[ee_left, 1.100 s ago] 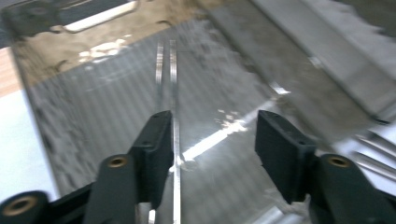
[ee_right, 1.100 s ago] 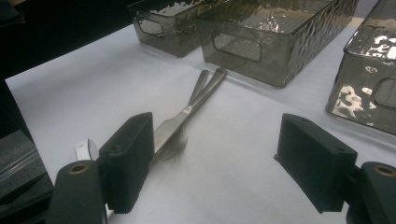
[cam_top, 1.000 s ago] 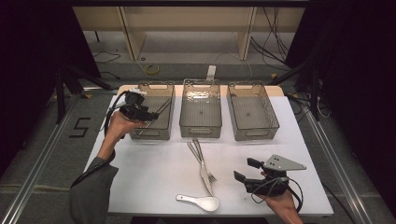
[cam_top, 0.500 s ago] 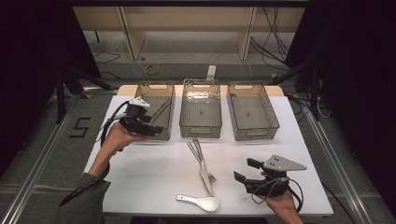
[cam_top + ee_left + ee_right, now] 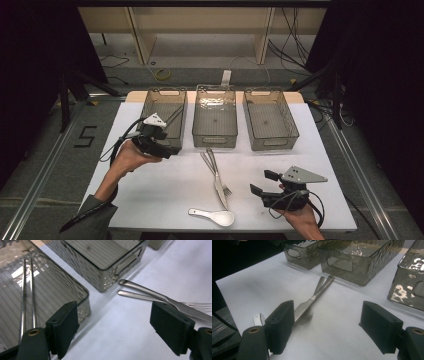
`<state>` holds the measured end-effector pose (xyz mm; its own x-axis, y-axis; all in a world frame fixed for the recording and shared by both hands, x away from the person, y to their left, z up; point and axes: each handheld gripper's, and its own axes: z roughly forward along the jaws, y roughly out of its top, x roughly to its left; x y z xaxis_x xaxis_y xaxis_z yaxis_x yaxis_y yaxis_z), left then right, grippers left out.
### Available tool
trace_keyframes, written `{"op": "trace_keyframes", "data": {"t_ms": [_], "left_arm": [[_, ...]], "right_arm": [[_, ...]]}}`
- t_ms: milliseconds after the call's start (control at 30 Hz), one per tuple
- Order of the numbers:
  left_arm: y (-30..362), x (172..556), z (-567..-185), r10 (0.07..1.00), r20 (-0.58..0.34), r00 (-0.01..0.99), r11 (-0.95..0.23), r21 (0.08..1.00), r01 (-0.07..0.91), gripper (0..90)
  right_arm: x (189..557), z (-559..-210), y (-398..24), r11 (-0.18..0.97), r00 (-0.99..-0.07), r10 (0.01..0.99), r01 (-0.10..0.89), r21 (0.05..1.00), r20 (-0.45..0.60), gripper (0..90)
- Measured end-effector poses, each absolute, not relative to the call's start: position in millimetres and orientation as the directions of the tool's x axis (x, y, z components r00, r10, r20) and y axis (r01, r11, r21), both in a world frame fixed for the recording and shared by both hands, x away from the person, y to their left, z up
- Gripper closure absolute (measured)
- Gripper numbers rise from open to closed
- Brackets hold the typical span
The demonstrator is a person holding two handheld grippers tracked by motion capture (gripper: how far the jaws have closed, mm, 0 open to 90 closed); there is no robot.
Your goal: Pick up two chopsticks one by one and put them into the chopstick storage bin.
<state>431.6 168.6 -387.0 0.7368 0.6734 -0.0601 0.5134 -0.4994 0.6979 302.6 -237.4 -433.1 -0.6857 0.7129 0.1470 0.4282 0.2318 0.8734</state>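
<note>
Left gripper (image 5: 170, 150) nearer over white table (image 5: 165, 195)

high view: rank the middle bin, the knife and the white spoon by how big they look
1. middle bin, clearly largest
2. knife
3. white spoon, smallest, though it lies a little nearer the camera than the knife

Knife (image 5: 216, 175), fork (image 5: 223, 186): polished metal. Spoon (image 5: 212, 216): glossy white. Bins (image 5: 215, 117): dimpled smoky clear plastic. Counter (image 5: 165, 190): matt white.

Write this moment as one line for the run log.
left gripper: open, empty, beside left bin | chopsticks: in bin | right gripper: open, empty
</note>
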Motion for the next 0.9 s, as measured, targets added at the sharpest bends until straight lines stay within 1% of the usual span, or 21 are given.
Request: {"op": "trace_keyframes", "data": {"t_ms": [400,900], "left_arm": [[159.5,412.5,-396.4,0.637,-0.059,0.769,-0.533,0.687,0.494,19.2],[136.3,390.6,-403.9,0.549,-0.043,0.835,-0.617,0.653,0.439,16.3]], "right_arm": [[302.9,-433.1,-237.9,0.229,-0.684,0.714,0.430,0.874,0.150,28.1],[302.7,-433.0,-241.3,0.213,-0.681,0.715,0.427,0.879,0.157,27.9]]}}
